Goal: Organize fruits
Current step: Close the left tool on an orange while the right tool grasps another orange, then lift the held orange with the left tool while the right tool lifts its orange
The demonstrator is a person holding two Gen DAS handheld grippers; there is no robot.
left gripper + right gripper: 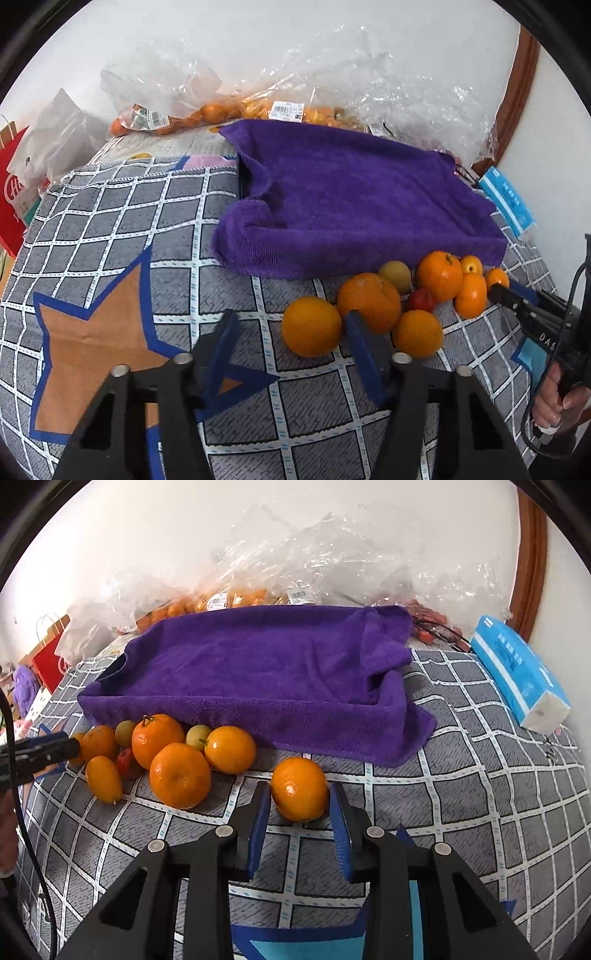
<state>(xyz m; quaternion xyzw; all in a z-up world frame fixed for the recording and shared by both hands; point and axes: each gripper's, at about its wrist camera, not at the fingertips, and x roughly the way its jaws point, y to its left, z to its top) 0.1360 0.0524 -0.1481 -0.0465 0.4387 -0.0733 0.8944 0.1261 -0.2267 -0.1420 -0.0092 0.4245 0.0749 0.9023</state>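
From my left wrist view, my left gripper [291,328] stood wide apart with nothing in it, above the grey checked cloth with the orange star [110,240]. A heap of round orange fruits [373,301] sat just beside my right blue finger, right in front of the soft, fuzzy purple towel laid over a tray [351,199]. A small red fruit [421,300] hid in the heap. If I bumped the heap, I thought the smooth balls could roll away.

From my right wrist view, my right gripper [299,799] had a shiny round orange [299,788] between its blue pads [260,812]. The pads looked close to the skin, but I could not tell if they pressed it yet. I thought the orange could slip out, being round and slick. A hard squeeze could squash it. The floppy towel edge could catch my fingers. Crinkly clear plastic bags [332,554] lay behind, and a blue tissue pack [517,672] lay well apart.
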